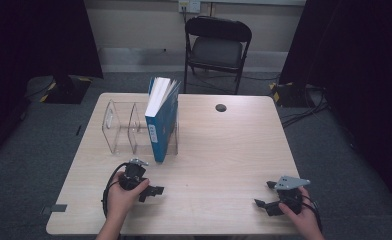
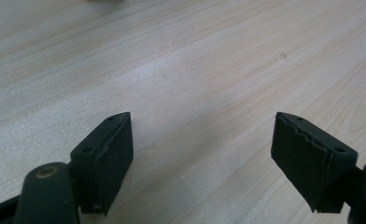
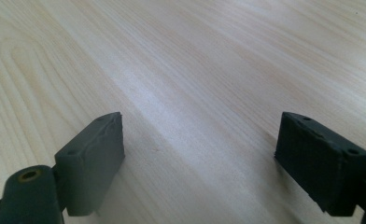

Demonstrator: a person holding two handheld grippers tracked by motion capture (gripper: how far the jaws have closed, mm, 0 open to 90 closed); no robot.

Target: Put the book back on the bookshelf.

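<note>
A blue book [image 1: 161, 120] with white pages stands upright in the right-hand slot of a clear acrylic rack [image 1: 116, 127] on the far left part of the wooden table [image 1: 224, 150]. A hand holds my left gripper [image 1: 151, 186] on the table just in front of the rack, pointing right. It is open, and in the left gripper view [image 2: 202, 140] only bare wood lies between its jaws. At the front right, my right gripper [image 1: 264, 193] points left and is open too, with nothing but tabletop between its jaws [image 3: 202, 140].
A small black round disc [image 1: 220, 107] sits in the tabletop near the far edge. A black folding chair [image 1: 216, 47] stands behind the table. Dark curtains hang at both sides, and cables lie on the floor at the right.
</note>
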